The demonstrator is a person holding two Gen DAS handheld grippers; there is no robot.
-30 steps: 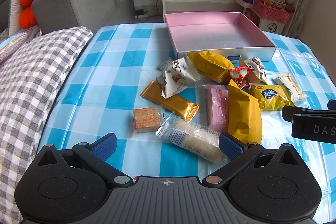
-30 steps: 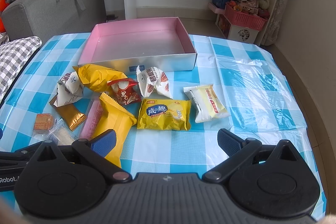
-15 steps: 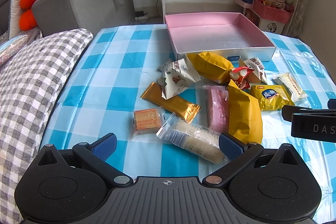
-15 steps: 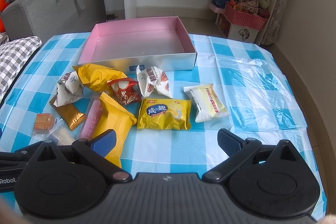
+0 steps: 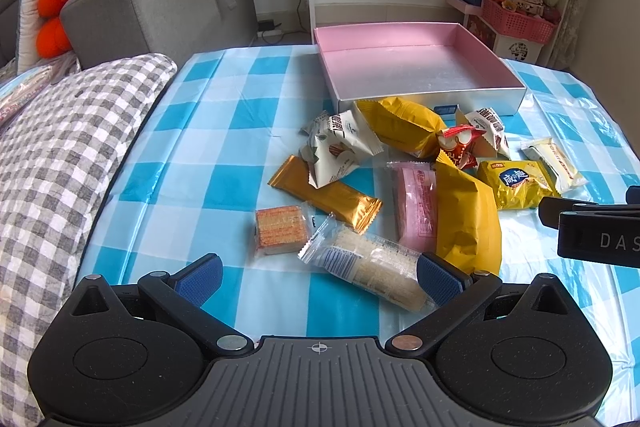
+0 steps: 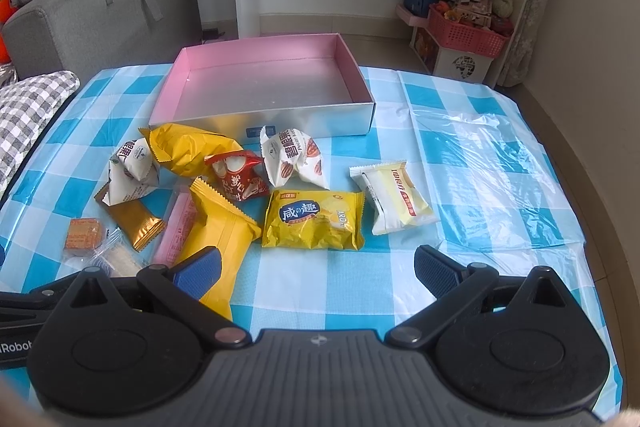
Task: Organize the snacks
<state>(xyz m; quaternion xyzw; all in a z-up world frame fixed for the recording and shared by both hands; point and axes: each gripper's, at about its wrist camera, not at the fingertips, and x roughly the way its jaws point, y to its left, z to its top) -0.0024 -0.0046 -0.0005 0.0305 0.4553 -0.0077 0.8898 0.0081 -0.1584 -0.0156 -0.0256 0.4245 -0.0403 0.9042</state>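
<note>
Blue-and-white checked tablecloth (image 5: pixel 224 131), sofa and shelves behind. Shallow pink-lined cardboard box (image 6: pixel 264 83) holds nothing; every wrapped snack lies loose on the cloth just in front of it, e.g. yellow biscuit packet (image 6: pixel 314 221), clear-wrapped rice cracker bar (image 5: pixel 372 267). Left gripper (image 5: pixel 318 273) and right gripper (image 6: pixel 318 269) both spread wide, holding nothing. Looks like task not started: all packets left to box.
</note>
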